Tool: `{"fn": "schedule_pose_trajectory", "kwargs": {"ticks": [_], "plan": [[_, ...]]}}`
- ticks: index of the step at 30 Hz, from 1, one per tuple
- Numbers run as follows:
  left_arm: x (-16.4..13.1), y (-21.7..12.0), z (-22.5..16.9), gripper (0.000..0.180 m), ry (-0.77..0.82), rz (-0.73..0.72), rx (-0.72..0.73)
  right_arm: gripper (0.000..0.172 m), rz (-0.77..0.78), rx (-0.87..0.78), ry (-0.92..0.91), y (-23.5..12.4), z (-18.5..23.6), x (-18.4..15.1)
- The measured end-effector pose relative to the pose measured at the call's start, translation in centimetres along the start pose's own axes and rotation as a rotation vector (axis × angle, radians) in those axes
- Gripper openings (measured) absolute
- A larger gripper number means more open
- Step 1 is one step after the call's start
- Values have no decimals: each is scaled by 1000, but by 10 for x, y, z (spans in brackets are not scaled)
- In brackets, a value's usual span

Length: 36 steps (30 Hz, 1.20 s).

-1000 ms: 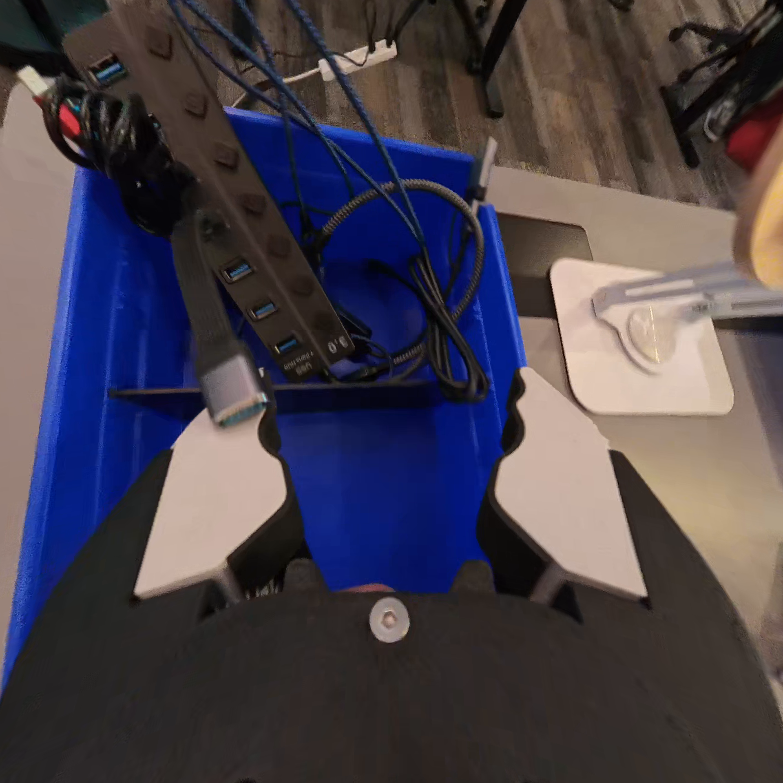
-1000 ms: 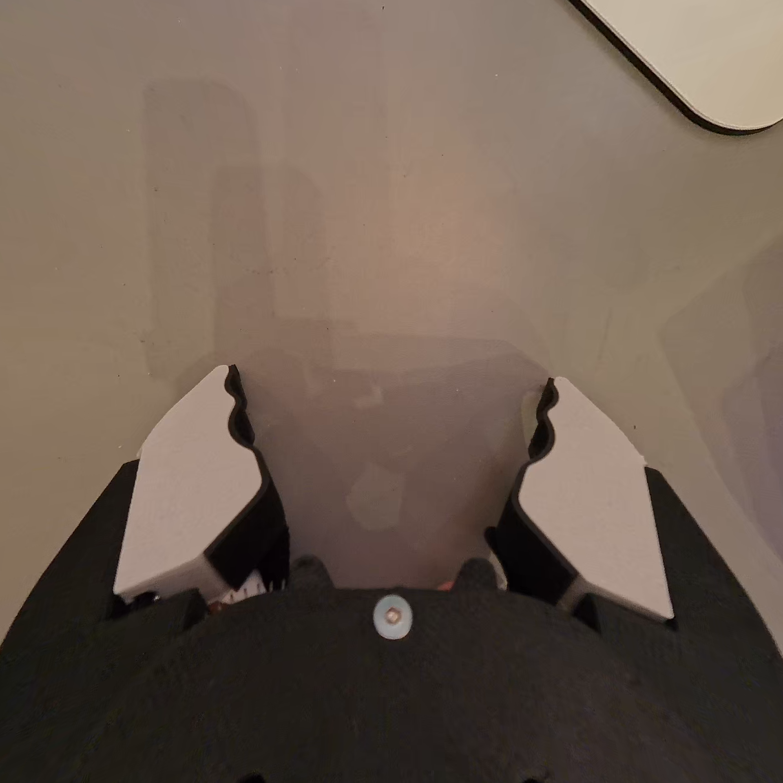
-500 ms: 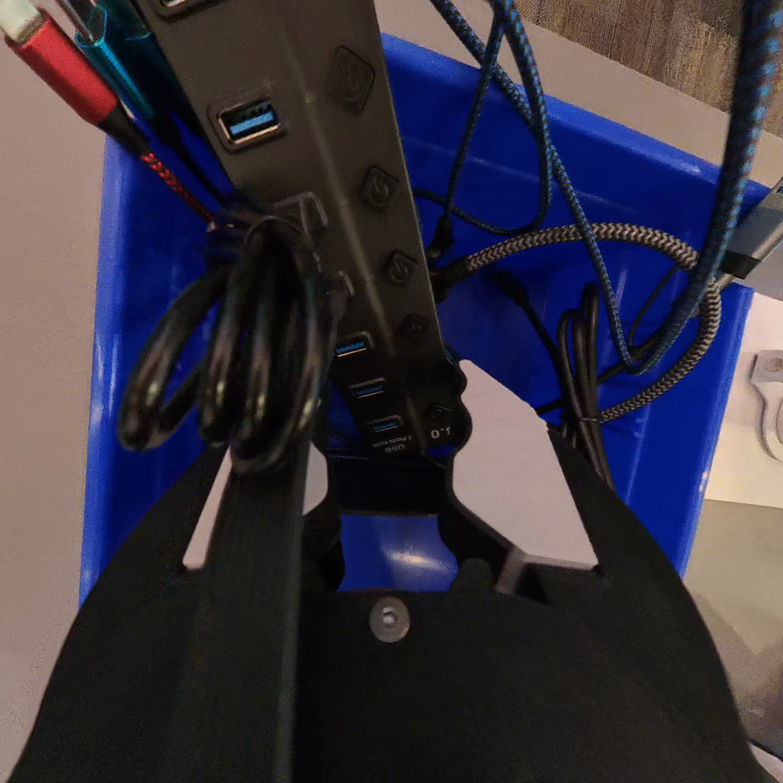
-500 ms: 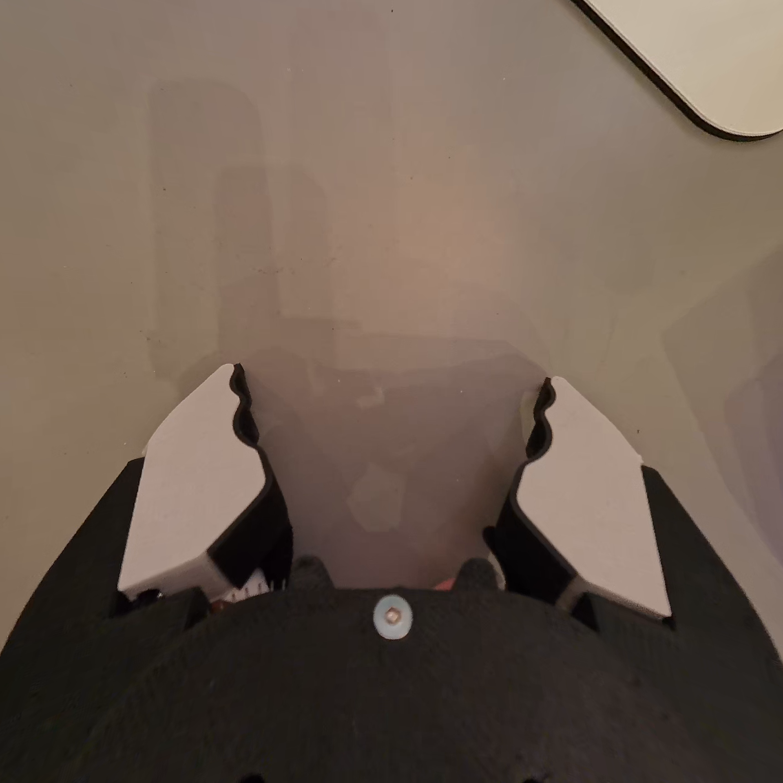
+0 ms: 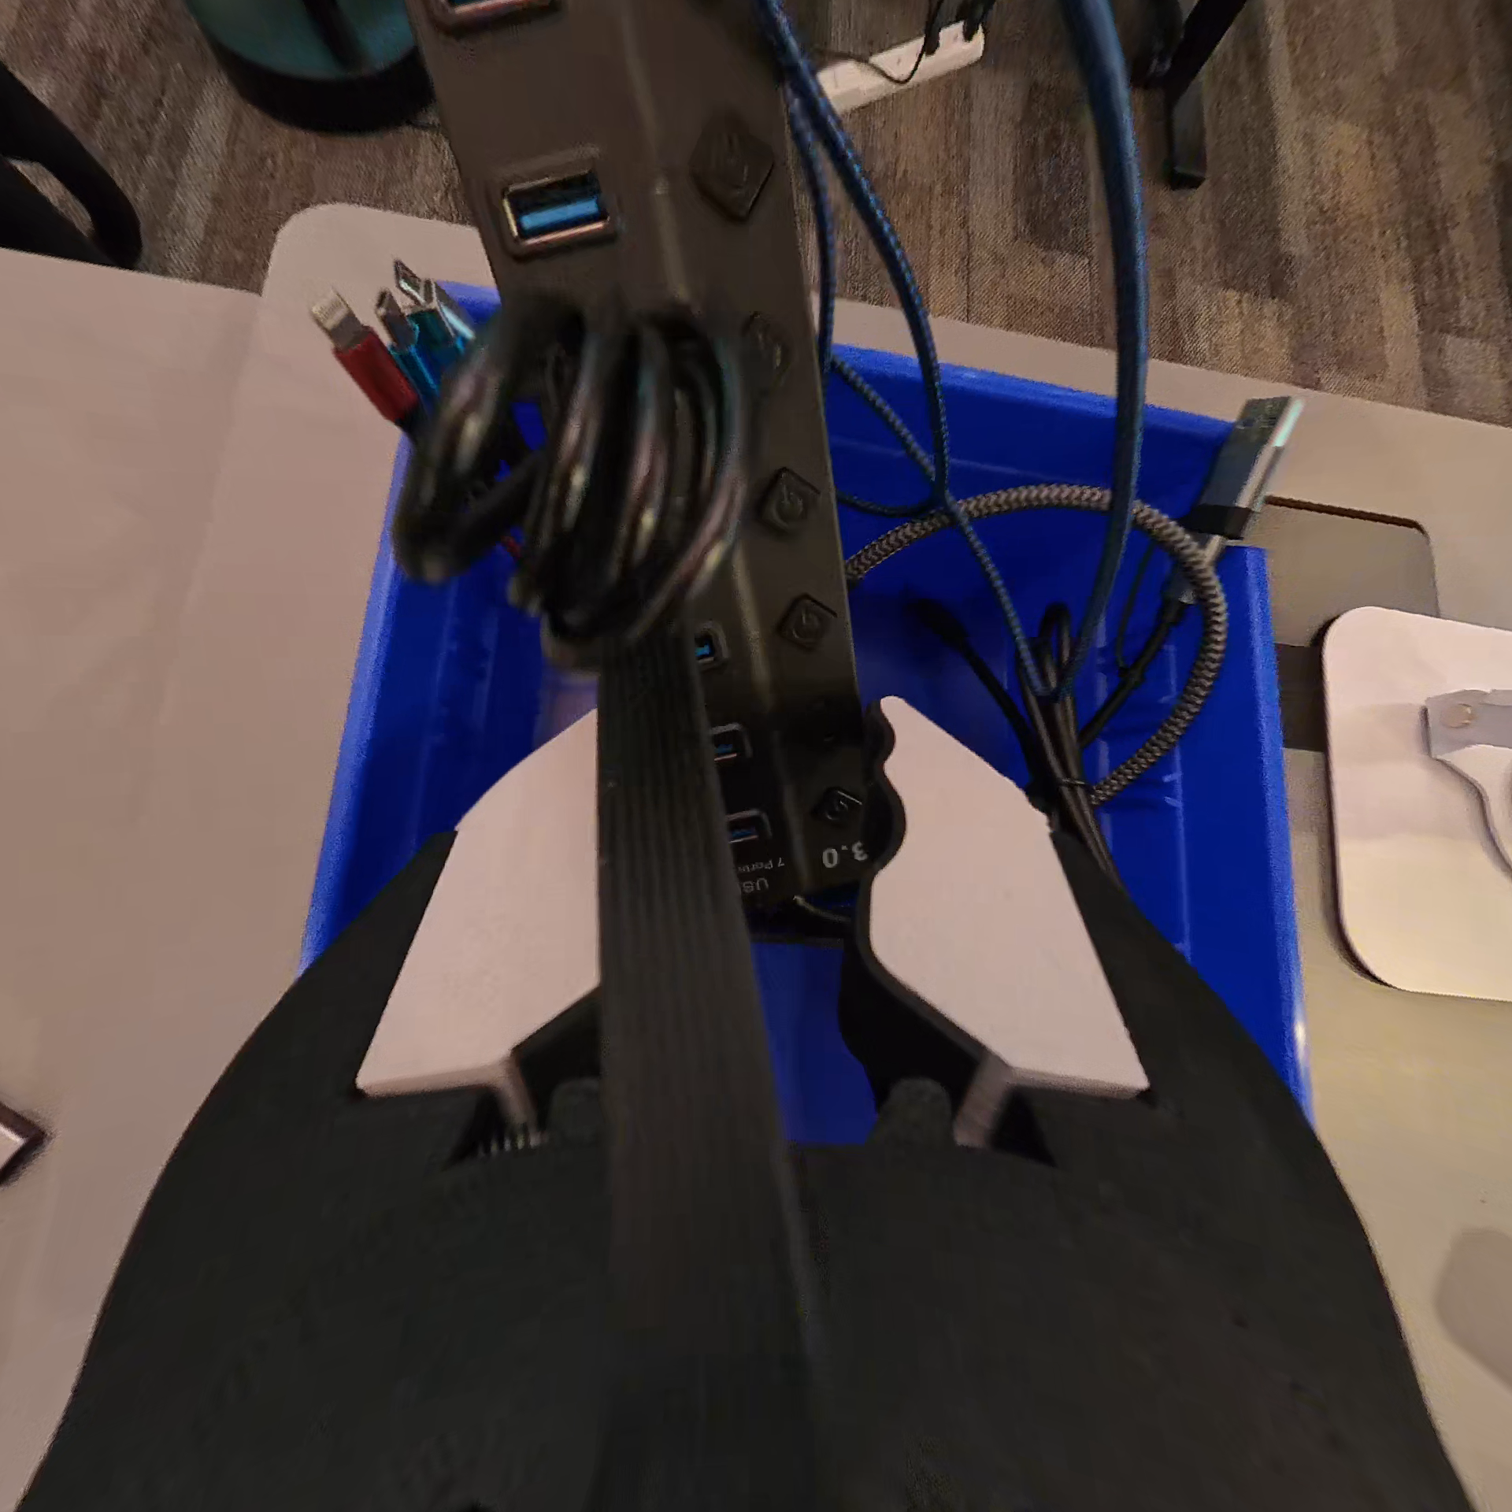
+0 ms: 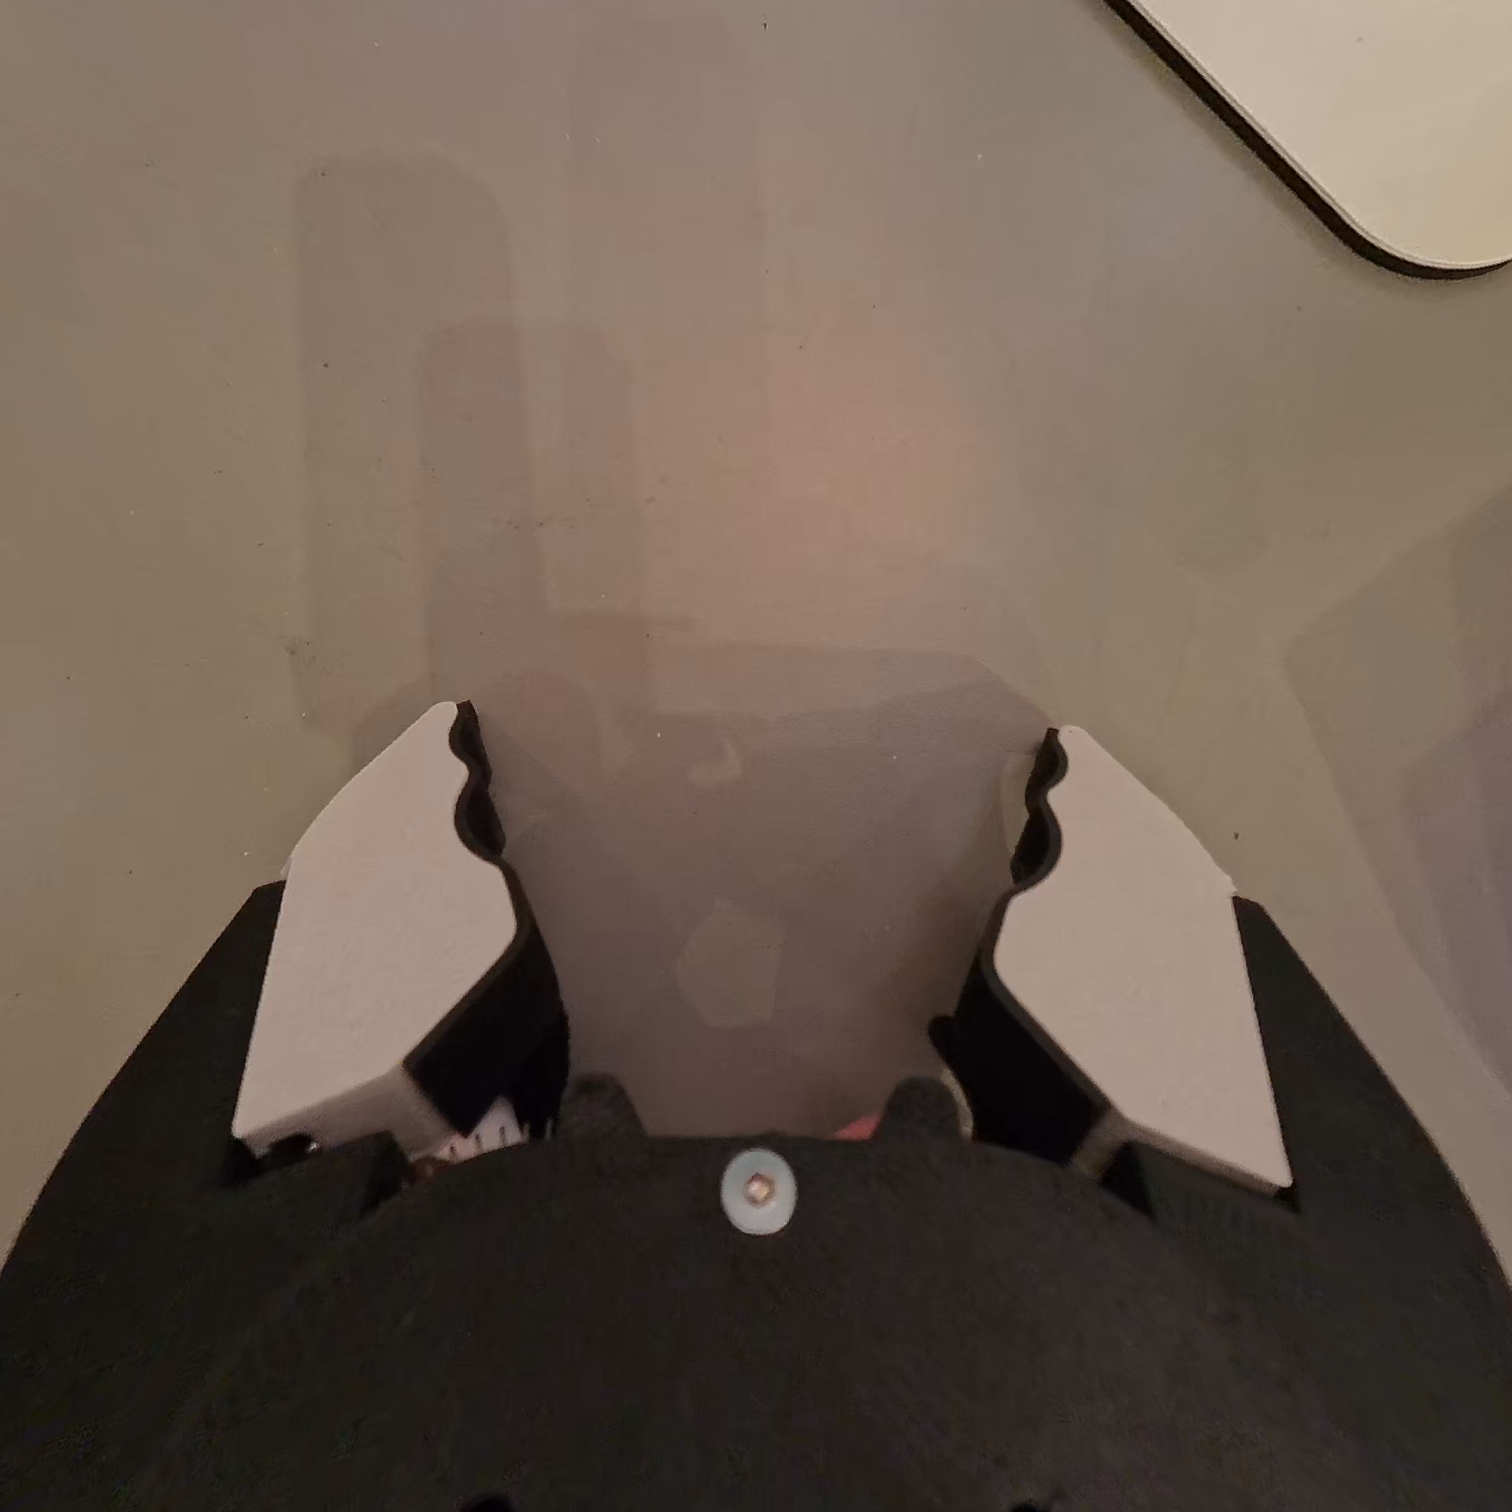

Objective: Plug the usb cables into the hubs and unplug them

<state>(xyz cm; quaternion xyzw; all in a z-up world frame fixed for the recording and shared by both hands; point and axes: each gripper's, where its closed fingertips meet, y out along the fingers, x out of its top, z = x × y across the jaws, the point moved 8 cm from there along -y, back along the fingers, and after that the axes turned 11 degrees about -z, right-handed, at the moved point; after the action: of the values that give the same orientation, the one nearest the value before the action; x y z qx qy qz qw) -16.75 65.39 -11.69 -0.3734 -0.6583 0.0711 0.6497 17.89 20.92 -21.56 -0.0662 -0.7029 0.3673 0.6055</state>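
The left gripper is clamped on the lower end of a black USB hub, raised above the blue bin of cables. The right gripper hangs wide open and bare over the grey table.

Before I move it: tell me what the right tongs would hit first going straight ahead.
The right tongs stand open over bare grey tabletop; that surface likely comes first. The white pad lies off to the right.
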Motion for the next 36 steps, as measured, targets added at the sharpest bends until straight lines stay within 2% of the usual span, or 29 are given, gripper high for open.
{"fn": "schedule_pose_trajectory", "kwargs": {"ticks": [9,14,18,28,33,36], "plan": [[31,-70,-3,50,64,-267,-33,122,0,0,1,0,0,0],[52,-119,-8,49,107,-377,-48,121,0,9,0,0,0,0],[55,-153,-18,48,152,-425,-78,121,-3,11,4,-1,-1,0],[13,-220,-47,43,247,-508,-158,121,-44,37,27,-5,-1,2],[-24,-240,-84,43,334,-500,-248,117,-166,99,122,-15,1,19],[-56,-246,-117,43,373,-484,-323,116,-271,215,194,-21,13,42]]}}
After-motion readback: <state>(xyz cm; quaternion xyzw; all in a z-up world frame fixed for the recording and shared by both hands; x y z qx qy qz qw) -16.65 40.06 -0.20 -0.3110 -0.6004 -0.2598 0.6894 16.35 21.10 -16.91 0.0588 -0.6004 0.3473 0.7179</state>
